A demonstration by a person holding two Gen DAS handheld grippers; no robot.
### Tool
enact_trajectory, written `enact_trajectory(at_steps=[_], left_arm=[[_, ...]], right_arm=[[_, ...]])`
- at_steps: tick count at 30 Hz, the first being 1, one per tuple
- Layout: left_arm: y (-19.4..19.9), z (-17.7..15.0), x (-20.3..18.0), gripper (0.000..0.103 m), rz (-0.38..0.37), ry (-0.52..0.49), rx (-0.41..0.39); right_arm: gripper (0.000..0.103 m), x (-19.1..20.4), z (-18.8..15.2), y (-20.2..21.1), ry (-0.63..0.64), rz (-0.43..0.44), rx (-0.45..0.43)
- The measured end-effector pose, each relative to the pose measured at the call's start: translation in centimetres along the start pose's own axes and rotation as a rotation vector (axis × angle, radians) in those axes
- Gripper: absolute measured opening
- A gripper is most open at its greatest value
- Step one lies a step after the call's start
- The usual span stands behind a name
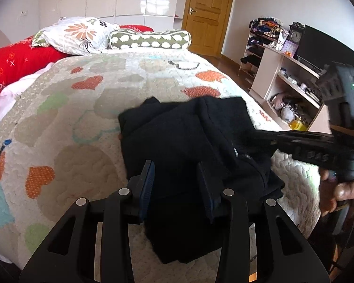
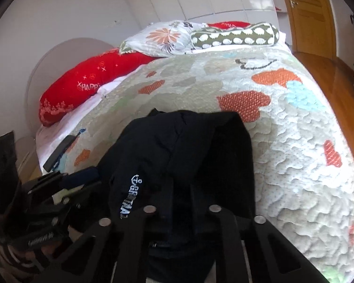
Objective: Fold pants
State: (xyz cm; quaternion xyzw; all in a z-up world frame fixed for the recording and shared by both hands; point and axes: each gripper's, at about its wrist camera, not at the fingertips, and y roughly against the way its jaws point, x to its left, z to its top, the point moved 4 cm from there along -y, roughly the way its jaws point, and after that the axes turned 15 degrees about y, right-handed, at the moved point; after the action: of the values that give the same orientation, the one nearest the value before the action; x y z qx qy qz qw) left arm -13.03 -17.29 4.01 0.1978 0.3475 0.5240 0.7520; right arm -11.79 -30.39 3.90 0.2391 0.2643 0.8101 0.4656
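Note:
Black pants (image 1: 177, 141) lie bunched and partly folded on the quilted bed cover (image 1: 82, 108). In the right wrist view the pants (image 2: 188, 151) show a white logo on the cloth. My left gripper (image 1: 175, 179) is open, its blue-padded fingers (image 1: 147, 176) spread just over the near part of the pants. My right gripper (image 2: 180, 202) sits in the pants' folds; its fingertips are buried in black cloth, so its grip cannot be made out. In the left wrist view it reaches in from the right (image 1: 271, 139).
Pillows (image 1: 82, 33) and a red blanket (image 1: 14, 63) lie at the head of the bed. A dark phone (image 2: 59, 152) lies at the bed's left edge. Shelves with a TV (image 1: 325, 49) stand right of the bed. A wooden door (image 1: 207, 14) is behind.

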Motion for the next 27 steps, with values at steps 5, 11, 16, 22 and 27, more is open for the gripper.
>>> enact_trajectory(at_steps=[5,11,16,22,27], left_arm=[[0.7,0.2,-0.6,0.037,-0.027,-0.006,-0.015],[-0.9,-1.8,-1.8,0.041,0.017,-0.081,0.003],[0.1,-0.8,-1.4,0.041,-0.005,-0.058,0.009],[0.4,1.1,-0.2,0.041,0.009,-0.011,-0.013],[-0.5,-1.3,0.0,0.041,-0.002,-0.004,0.036]], right_arm=[[0.005,-1.4,0.3,3.3,-0.001,-0.052,-0.026],[0.005,-1.7,-1.6,0.3,-0.012,-0.106,0.076],[0.010,-3.0,-1.5,1.6,-0.116,-0.121,0.027],[0.011,-0.7,2.1,2.6,-0.049,-0.062,-0.062],[0.012,1.6,5.3,-2.7,0.031,0.027,0.015]])
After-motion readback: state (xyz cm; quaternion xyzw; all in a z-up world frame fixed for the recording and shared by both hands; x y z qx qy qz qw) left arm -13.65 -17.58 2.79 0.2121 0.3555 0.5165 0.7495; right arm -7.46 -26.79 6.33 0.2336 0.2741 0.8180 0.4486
